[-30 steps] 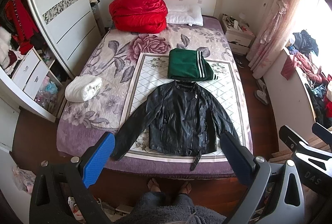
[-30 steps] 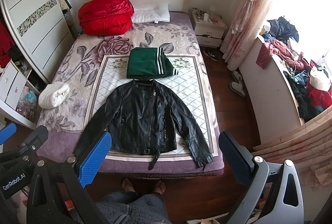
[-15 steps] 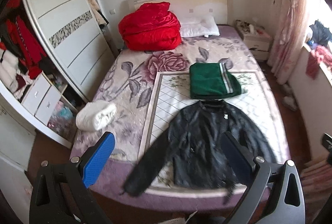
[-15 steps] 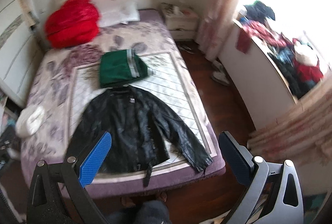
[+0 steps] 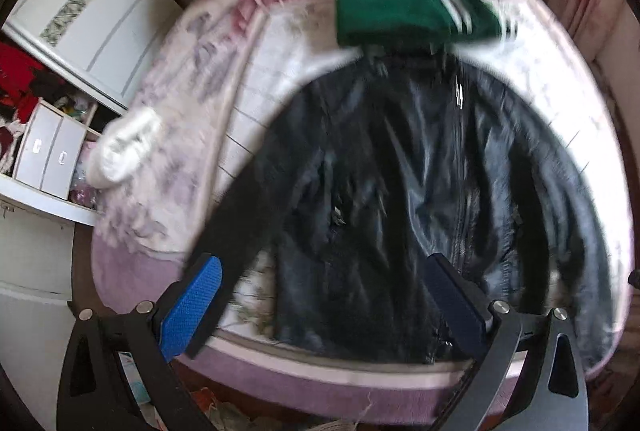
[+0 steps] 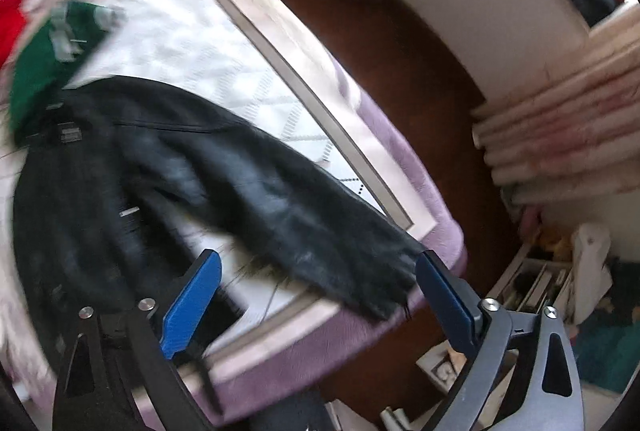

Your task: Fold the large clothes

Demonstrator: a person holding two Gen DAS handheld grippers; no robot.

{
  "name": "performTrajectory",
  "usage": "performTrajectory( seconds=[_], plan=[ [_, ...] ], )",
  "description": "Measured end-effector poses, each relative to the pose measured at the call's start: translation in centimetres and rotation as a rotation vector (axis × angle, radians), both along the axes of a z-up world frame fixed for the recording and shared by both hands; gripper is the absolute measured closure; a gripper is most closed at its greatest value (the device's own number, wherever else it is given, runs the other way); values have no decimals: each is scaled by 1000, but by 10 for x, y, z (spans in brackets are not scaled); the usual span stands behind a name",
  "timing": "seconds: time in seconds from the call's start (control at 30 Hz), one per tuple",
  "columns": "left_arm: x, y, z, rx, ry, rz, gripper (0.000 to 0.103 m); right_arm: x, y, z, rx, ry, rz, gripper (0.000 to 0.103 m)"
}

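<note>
Left wrist view: the black leather jacket (image 5: 400,191) lies spread flat, front up, on the bed (image 5: 168,167), collar at 12 o'clock beside a folded green garment (image 5: 400,11), hem at 6 o'clock near the bed's foot edge. The left gripper (image 5: 324,307) hovers over the hem with jaws wide apart, holding nothing; one sleeve runs out toward 8 o'clock, close to its blue pad. Right wrist view: the right gripper (image 6: 316,295) is likewise fully spread and empty, with the other sleeve's cuff (image 6: 384,283) between its fingers, at the bed's corner edge. Both pictures are motion-blurred, so contact cannot be confirmed. Risk assessment: stiff, smooth leather may slip from a shallow pinch; a grip on the cuff alone could drag the jacket off the corner; a fast approach may bunch the sleeve, producing an uneven fold.
</note>
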State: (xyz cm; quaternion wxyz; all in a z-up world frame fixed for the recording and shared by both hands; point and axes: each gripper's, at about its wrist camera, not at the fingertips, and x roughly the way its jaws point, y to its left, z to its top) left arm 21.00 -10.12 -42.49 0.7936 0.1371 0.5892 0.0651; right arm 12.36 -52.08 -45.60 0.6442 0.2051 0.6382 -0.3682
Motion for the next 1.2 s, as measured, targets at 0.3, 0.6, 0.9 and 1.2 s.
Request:
performTrajectory(
  seconds=[0.3,0.6,0.9,1.2],
  plan=[
    [23,-30,-121,71,118,-39,0,-21,-51,-160,35,20,-146,61],
    [36,-86,-121,41,65,-158,0,-53,-58,-130,130,-70,-152,38],
    [30,-111,-146,54,131,-230,0,-198,-23,-176,470,-348,-780,30],
    [21,-124,-152,49,150,-256,0,-239,-18,-167,277,-636,-980,67]
  ],
)
